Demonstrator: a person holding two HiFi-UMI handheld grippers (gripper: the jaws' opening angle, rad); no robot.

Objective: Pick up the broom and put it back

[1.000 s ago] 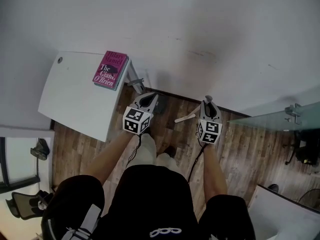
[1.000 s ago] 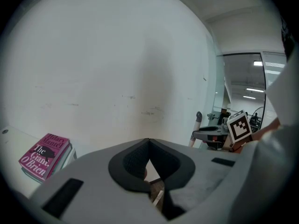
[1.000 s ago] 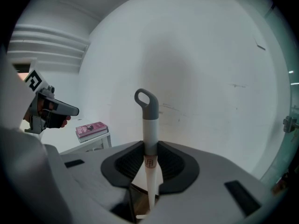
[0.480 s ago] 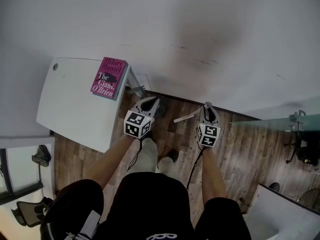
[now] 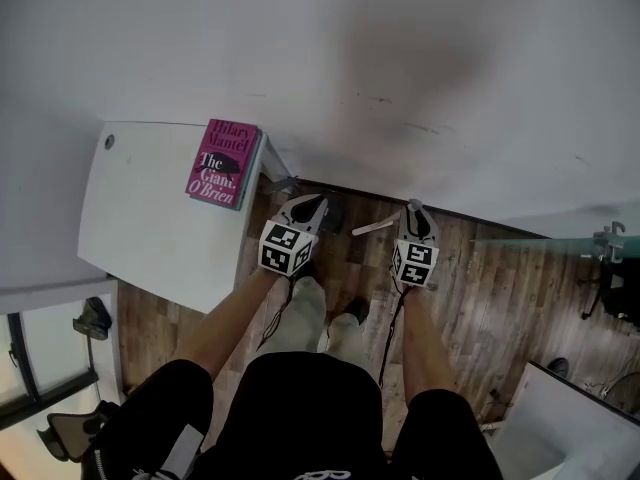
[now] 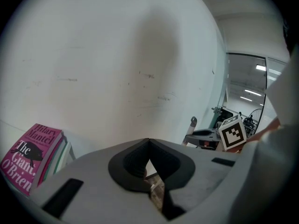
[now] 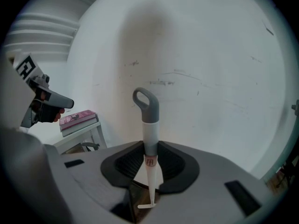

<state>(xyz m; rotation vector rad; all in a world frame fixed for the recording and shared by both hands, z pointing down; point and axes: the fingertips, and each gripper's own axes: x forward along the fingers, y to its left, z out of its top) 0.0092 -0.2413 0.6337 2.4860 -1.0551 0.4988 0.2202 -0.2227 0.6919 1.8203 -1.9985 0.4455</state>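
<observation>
Bright, even indoor light. A soft grey shadow (image 5: pixel 410 63) smudges the white wall (image 5: pixel 150 38). Both gripper views bow that wall into dark round corners; ceiling strips (image 6: pixel 252 93) glare right of it. The broom (image 7: pixel 146 120) looks sharp against it.

Office interior. A plain white wall (image 5: pixel 420 58) meets a brown wood-plank floor (image 5: pixel 500 308). A white rectangular desk (image 5: pixel 160 218) bears a magenta paperback book (image 5: pixel 222 163). A clear glass partition (image 5: pixel 565 240) and a black mesh office chair (image 5: pixel 75 430) flank the view.
</observation>
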